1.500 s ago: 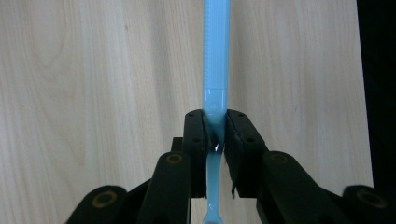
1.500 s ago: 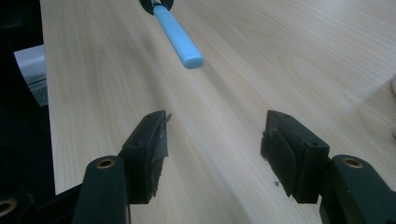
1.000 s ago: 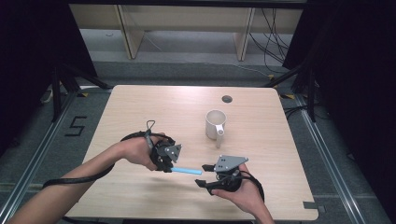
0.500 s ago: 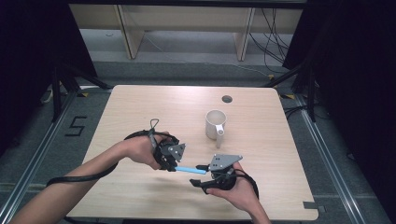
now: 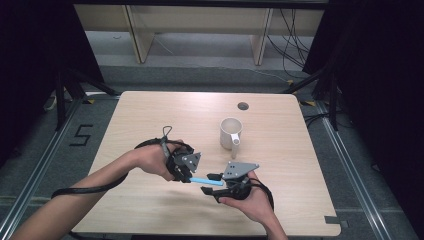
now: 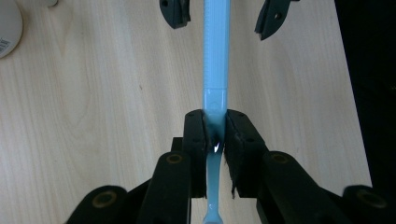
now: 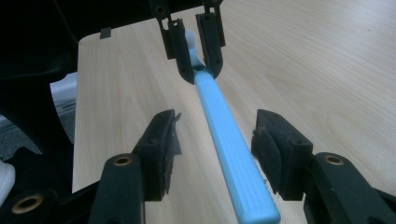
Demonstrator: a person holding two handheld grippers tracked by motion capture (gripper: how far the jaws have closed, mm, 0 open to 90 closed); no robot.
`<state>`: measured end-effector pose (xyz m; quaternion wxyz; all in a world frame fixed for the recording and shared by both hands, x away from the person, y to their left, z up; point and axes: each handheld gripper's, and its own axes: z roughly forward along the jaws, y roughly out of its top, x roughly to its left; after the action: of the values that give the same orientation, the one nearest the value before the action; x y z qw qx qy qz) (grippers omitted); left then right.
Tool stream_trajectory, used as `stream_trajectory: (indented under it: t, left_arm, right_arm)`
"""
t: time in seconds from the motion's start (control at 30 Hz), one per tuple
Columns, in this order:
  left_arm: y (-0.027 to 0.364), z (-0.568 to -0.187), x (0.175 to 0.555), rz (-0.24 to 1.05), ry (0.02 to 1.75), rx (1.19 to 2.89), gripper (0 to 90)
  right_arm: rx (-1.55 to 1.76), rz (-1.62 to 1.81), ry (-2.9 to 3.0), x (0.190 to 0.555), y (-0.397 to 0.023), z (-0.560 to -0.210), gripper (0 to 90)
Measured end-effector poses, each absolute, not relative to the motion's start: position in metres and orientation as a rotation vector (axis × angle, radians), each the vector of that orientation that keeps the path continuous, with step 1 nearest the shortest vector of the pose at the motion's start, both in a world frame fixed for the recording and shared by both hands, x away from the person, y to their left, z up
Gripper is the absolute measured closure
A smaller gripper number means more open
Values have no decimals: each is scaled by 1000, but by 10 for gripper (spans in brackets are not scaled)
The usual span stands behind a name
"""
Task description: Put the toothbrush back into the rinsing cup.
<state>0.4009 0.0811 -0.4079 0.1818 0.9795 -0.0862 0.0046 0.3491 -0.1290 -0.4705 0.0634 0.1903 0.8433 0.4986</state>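
Observation:
A light blue toothbrush (image 5: pixel 205 181) is held level above the table between both hands. My left gripper (image 6: pixel 215 130) is shut on its thin neck, and the ribbed handle (image 6: pixel 215 56) runs away from it. My right gripper (image 7: pixel 217 137) faces it with one pad on each side of the handle's free end (image 7: pixel 233 158). Its jaws have just been closing, but a gap remains on both sides and neither pad touches the handle. In the high view the left gripper (image 5: pixel 189 176) and the right gripper (image 5: pixel 210 183) meet near the table's front middle.
A white mug (image 5: pixel 231 133) stands upright on the wooden table (image 5: pixel 150 115), just behind the two hands. A round cable hole (image 5: pixel 243 106) lies farther back. The table's edges drop to a dark floor on all sides.
The right gripper has edged left, so its jaws now flank the handle's free end, and they stand narrower. The left gripper still holds the toothbrush in the same place.

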Motion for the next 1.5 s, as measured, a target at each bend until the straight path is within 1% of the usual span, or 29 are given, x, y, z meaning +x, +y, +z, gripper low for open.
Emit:
stream_trajectory:
  t: [0.33,0.43,0.47,0.63,0.87,0.9,0.93,1.1,1.5]
  left_arm:
    - [77,-407,399,18,-271,2759,783]
    - [77,-408,399,12,-272,2753,783]
    - [77,-408,398,10,-273,2751,782]
    - [76,-408,399,16,-288,2753,783]
    - [73,-407,398,10,-290,2755,782]
    - [73,-407,398,13,-298,2753,783]
    - [72,-406,397,13,-296,2750,782]
    - [70,-406,397,19,-317,2746,783]
    - [69,-406,397,21,-335,2742,782]
  right_arm:
    - [574,1514,2548,349,-129,-471,600]
    - [617,1523,2553,346,-128,-472,635]
    - [568,1519,2546,348,-128,-472,644]
    - [572,1522,2546,349,-128,-473,681]
    - [568,1522,2551,348,-128,-472,707]
    - [608,1525,2565,347,-128,-471,713]
    - [556,1533,2554,349,-129,-471,724]
    - [561,1533,2548,348,-130,-470,745]
    - [565,1561,2562,348,-130,-473,761]
